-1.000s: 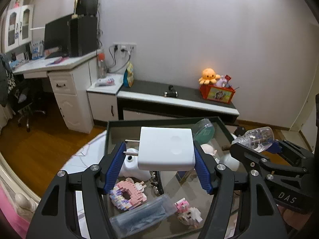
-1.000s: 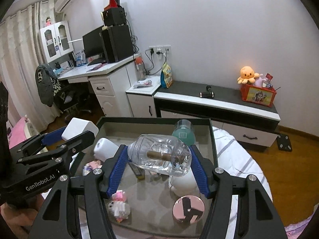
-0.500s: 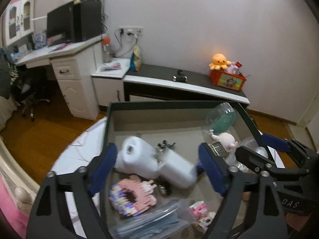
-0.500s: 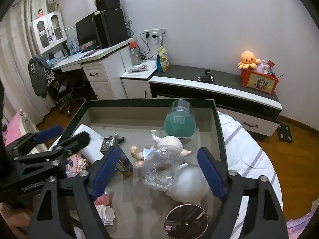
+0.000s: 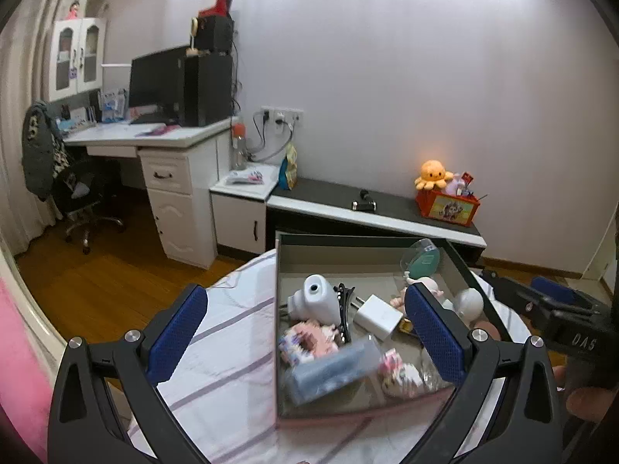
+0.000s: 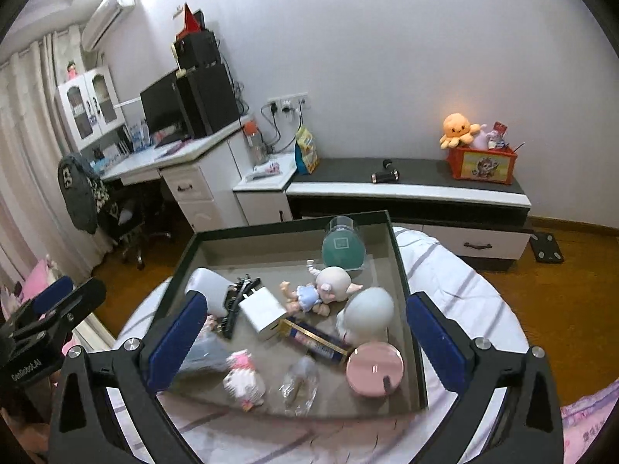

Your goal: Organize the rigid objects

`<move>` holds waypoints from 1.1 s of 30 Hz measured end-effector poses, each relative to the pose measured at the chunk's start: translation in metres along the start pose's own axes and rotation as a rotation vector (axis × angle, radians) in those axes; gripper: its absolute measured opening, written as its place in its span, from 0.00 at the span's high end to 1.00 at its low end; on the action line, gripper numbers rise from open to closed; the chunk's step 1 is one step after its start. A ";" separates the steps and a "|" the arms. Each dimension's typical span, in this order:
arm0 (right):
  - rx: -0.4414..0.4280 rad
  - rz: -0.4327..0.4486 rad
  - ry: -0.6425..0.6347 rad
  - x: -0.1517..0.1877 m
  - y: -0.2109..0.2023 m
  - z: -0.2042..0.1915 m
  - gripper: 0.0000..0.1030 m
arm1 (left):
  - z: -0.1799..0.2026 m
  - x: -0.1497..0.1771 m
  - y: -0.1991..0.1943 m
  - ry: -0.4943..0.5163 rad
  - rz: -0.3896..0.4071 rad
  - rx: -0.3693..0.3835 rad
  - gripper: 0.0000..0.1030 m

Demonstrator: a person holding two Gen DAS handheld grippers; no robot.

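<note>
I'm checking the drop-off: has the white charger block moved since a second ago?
Yes. The white charger block left the left claw and now lies on the tray floor, beside the white camera.

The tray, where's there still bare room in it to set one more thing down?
In the tray, the far left corner is bare, between the back wall and the hair clip. A smaller patch lies beside the pink compact, by the right wall. The middle, around the white charger, is crowded.

Dim room, fisheye edges, foreground motion blur.
</note>
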State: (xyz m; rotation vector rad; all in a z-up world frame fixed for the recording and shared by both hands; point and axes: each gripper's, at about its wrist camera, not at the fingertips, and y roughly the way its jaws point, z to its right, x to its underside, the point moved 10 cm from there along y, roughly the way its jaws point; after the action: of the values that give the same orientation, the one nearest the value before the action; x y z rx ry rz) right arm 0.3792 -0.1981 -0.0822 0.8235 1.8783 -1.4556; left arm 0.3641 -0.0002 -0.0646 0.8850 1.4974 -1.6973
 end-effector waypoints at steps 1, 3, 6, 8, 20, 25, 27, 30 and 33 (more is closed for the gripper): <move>0.005 0.013 0.000 0.001 -0.009 -0.002 0.00 | -0.001 0.001 -0.009 0.002 0.009 -0.004 0.00; 0.016 0.045 0.002 0.005 -0.032 -0.007 0.00 | -0.005 0.003 -0.035 0.012 0.033 -0.016 0.00; 0.033 0.085 0.001 0.013 -0.064 -0.014 0.00 | -0.006 0.011 -0.067 0.033 0.056 -0.039 0.00; 0.048 0.112 -0.004 0.021 -0.087 -0.019 0.00 | -0.005 0.017 -0.085 0.043 0.065 -0.048 0.00; 0.122 0.219 -0.041 0.078 -0.194 -0.025 0.00 | 0.010 0.061 -0.176 0.040 0.124 -0.063 0.00; 0.134 0.233 -0.055 0.098 -0.221 -0.024 0.00 | 0.022 0.075 -0.204 0.048 0.131 -0.060 0.00; 0.134 0.240 -0.057 0.103 -0.227 -0.025 0.00 | 0.026 0.079 -0.216 0.056 0.139 -0.058 0.00; 0.129 0.255 -0.051 0.109 -0.235 -0.025 0.00 | 0.033 0.081 -0.231 0.075 0.155 -0.058 0.00; 0.126 0.263 -0.059 0.112 -0.241 -0.029 0.00 | 0.035 0.081 -0.241 0.082 0.162 -0.068 0.00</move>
State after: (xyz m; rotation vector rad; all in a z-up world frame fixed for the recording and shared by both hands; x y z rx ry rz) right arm 0.1195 -0.2067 -0.0216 1.0332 1.5795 -1.4260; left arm 0.1149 -0.0180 -0.0052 1.0218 1.4854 -1.5012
